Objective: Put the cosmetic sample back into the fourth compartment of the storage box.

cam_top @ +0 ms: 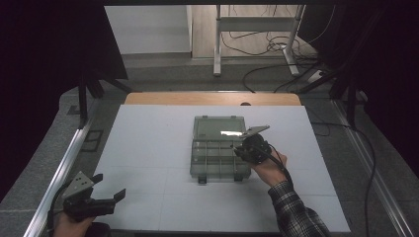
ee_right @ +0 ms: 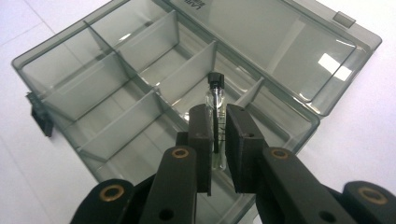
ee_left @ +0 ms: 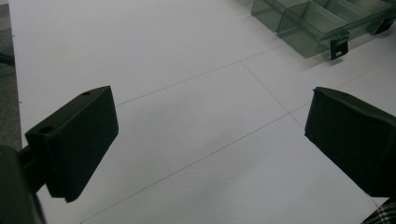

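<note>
Right gripper view gives me the clearest look: my right gripper has its jaws clamped on a small clear vial with a black cap, the vial standing roughly along the jaws with its cap end poking out past the tips; it hangs over the open smoky-grey organizer box, above the compartments near the hinge side; I cannot tell whether the vial touches a divider or the floor of the box. From the high view I see the box lying near the middle of the white table, its lid folded back flat on the far side; the right gripper reaches in over the box's right edge, with the hand and a plaid sleeve behind it. My left gripper sits well apart at the near left corner of the table; in the left gripper view its jaws stand wide apart with nothing between them, over bare table, the box off at the upper right.
</note>
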Tool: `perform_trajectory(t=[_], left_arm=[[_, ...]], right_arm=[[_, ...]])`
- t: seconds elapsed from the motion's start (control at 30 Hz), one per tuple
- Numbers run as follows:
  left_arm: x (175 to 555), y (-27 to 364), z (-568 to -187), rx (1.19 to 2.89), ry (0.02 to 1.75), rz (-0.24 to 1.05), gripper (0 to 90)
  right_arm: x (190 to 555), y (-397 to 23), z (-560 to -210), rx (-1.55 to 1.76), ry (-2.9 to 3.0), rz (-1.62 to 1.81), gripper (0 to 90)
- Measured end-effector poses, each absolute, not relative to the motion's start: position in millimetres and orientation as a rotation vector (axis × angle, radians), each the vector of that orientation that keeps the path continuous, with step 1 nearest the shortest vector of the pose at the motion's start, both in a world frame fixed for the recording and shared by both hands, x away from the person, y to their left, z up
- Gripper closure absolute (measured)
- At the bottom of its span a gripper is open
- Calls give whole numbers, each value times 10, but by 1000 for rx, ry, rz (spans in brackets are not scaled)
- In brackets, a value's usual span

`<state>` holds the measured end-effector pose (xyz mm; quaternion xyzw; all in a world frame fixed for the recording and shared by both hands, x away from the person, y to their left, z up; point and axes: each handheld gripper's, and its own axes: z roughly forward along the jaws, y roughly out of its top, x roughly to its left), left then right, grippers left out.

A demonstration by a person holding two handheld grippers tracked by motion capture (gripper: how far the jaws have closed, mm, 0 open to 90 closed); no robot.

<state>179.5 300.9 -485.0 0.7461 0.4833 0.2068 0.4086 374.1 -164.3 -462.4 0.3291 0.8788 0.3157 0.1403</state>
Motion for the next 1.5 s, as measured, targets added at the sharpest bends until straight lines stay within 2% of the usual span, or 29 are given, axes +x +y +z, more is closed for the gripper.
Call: perform_trajectory(t=[1.13, 1.5], left_arm=[[1796, 3007, -4851, 1881, 1218, 519, 30], [1797, 3011, -4851, 1880, 1217, 519, 30]], right_arm=[[3954, -1678, -4832, 1022, 2518, 791, 788], [3918, -1659, -4809, 1010, 2515, 799, 701]])
